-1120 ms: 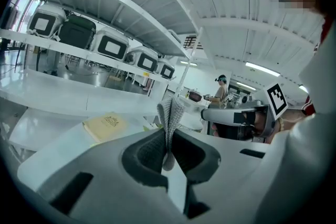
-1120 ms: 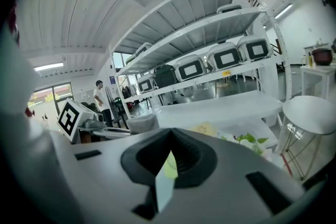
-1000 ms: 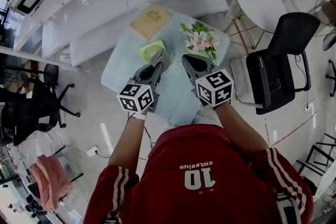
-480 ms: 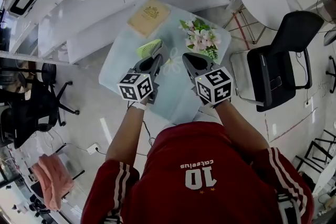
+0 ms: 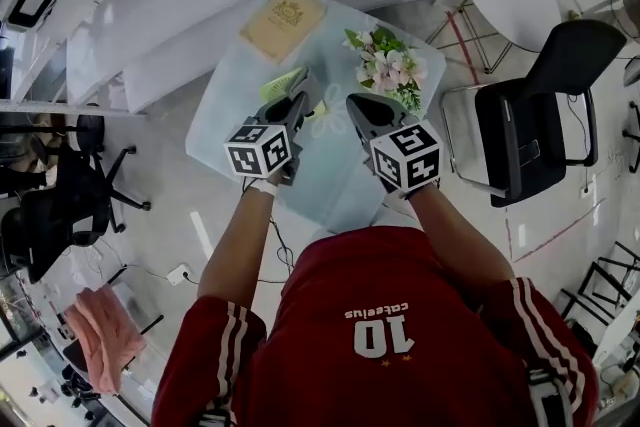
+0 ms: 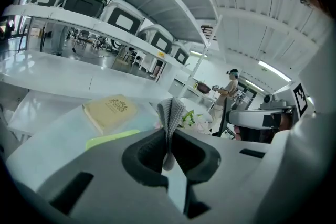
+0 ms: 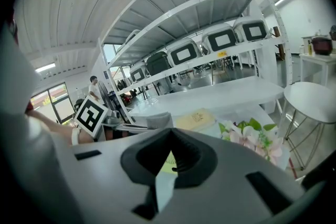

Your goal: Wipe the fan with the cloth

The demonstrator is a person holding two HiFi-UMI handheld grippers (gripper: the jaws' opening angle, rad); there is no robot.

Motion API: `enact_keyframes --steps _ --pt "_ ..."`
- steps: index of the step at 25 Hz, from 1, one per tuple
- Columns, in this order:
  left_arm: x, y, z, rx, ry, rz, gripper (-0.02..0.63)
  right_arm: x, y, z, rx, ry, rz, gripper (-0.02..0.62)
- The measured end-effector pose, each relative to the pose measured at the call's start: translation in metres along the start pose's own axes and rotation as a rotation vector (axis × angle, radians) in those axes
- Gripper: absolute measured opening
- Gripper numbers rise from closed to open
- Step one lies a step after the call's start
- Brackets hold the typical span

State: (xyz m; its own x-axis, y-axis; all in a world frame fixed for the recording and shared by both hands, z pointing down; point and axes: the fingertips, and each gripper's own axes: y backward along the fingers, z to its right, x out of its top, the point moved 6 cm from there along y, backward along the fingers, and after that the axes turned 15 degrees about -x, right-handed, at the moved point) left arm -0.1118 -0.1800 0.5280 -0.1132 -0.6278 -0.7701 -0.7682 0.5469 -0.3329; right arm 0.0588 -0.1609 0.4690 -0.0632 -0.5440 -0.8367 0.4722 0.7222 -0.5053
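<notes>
Grey cloth (image 6: 170, 110) is pinched tight in the left gripper (image 5: 303, 107), right by the green fan (image 5: 282, 83) on the glass table (image 5: 225, 130) — the right gripper (image 5: 362, 111) has its jaws together, empty.

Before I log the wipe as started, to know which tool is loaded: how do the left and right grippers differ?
The left gripper is clamped on the grey cloth; the right gripper is shut on nothing. The left gripper overlaps the green fan in the head view; the right gripper sits nearer the flowers. Both are shut.
</notes>
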Motion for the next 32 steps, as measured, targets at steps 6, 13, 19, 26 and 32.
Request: enact_keyframes --steps 6,13,19,26,32 --pt "-0.009 -0.009 -0.022 0.016 0.051 -0.025 0.025 -0.005 -0.012 0.003 -0.011 0.004 -0.028 0.005" --pt "-0.015 -0.020 -0.042 0.034 0.082 -0.045 0.025 -0.015 -0.020 0.011 -0.029 -0.004 -0.059 0.005" --pt "-0.020 -0.024 -0.053 0.042 0.099 -0.059 0.025 -0.024 -0.021 0.011 -0.030 0.002 -0.084 0.005" --pt "-0.023 -0.032 -0.061 0.043 0.113 -0.065 0.026 -0.030 -0.020 0.013 -0.040 0.004 -0.101 0.005" --pt "-0.026 -0.036 -0.067 0.045 0.128 -0.073 0.026 -0.033 -0.019 0.016 -0.045 0.002 -0.108 0.005"
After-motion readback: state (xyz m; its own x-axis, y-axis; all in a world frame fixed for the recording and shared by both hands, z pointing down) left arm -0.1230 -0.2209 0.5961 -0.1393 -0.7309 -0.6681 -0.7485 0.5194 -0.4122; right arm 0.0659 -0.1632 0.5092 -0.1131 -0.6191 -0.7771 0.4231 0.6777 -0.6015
